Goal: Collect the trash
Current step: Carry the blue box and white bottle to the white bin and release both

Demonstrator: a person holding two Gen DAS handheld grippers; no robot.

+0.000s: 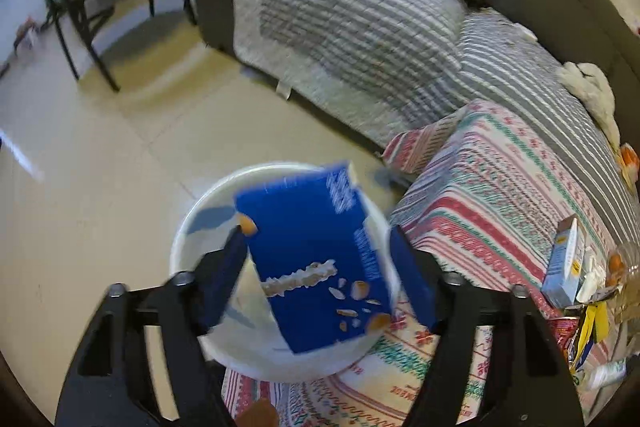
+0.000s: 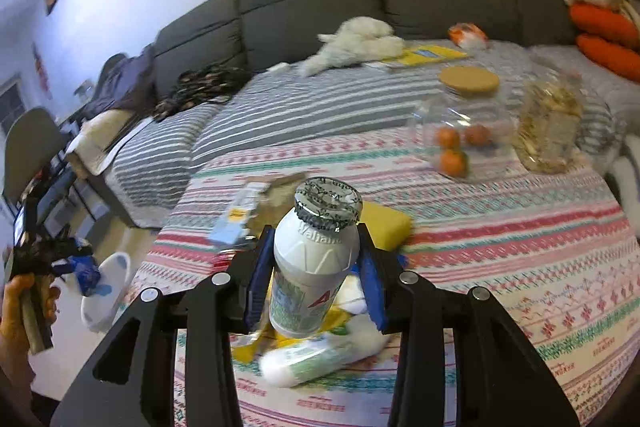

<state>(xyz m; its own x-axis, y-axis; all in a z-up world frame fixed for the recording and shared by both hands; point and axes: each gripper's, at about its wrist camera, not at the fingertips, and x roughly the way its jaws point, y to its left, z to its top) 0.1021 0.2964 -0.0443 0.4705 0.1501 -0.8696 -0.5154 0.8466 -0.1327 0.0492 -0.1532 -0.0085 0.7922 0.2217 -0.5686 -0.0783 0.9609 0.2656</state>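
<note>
- Over the white bin [image 1: 192, 243] on the floor, off the corner of the patterned-cloth desk [image 1: 500, 195], the left claw [image 1: 320, 259] stands wide; the blue carton [image 1: 316, 267] hangs tilted between its pads, blurred, with a clear gap on the right side. It reads as a drop in progress, though whether the left pad touches the carton cannot be told.
- The right claw [image 2: 316, 267] is clamped on a white drink bottle [image 2: 312, 267] with a foil cap, held clear above the desk top near its front edge.
- Judged done or nearly so: the blue carton, about to land in the bin. The bin's inside, as far as it shows, looks otherwise bare, so the collection seems at an early stage.
- Judged left: the bottle in hand has yet to reach the bin; a second white bottle [image 2: 316, 359] lies on its side at the front edge among yellow wrappers [image 2: 256, 343]; a pale blue carton [image 2: 236, 223] lies towards the left edge, with a yellow sponge [image 2: 384, 223] just behind the claw.
- The lidded clear jar with oranges [image 2: 456, 135] and the other clear jar [image 2: 548, 131], towards the far edge, look like keepers, not trash.
</note>
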